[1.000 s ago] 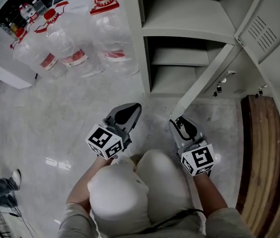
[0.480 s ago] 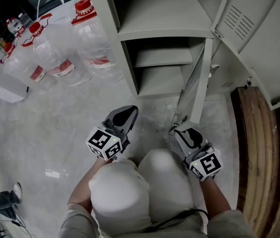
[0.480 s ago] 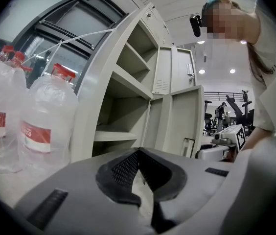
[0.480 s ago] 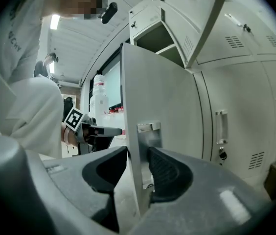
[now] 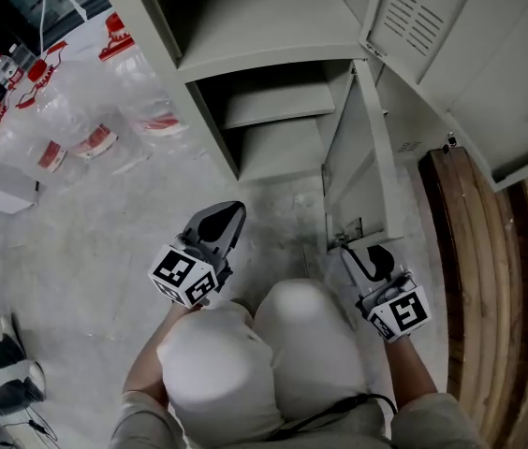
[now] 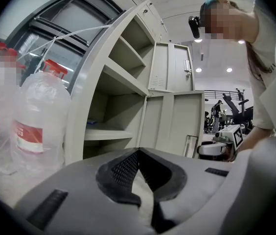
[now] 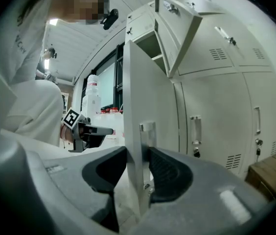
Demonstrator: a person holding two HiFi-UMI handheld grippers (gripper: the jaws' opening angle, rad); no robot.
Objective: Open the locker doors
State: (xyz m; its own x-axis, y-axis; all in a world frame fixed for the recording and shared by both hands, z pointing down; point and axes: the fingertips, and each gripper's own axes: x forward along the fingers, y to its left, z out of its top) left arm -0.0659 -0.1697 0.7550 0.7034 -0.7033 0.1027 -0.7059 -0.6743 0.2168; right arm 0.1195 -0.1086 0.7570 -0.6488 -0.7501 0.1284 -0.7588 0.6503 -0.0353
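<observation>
At the bottom centre of the head view are the person's two knees [image 5: 255, 354] in white, with one bare forearm on each side of them. Both forearms reach up the frame, and each ends in a gripper held roughly level and aimed at the locker.

The left gripper [image 5: 228, 213] hangs over the pale floor [image 5: 95, 241] left of centre. Its jaws are closed tip to tip with nothing between them.

The right gripper [image 5: 353, 251], right of centre, sits at the free edge of the lower door [image 5: 356, 171]. Its own view shows the pads clamped on that edge, one on the bare panel and one against the metal handle [image 7: 147, 133]. These jaws have just been opening a little, with the door edge between them.

The lower door stands swung out, nearly edge-on toward the person. Behind it the grey locker [image 5: 161, 40] shows its open lower compartment with two shelves.

Two doors are open in all. The second is the upper door [image 5: 418, 26], at upper right, with its vent slots showing.

Wooden planks [image 5: 493, 279] run down the right edge. At upper left, three large clear bottles [image 5: 142, 87] with red caps stand on the floor beside the locker.
</observation>
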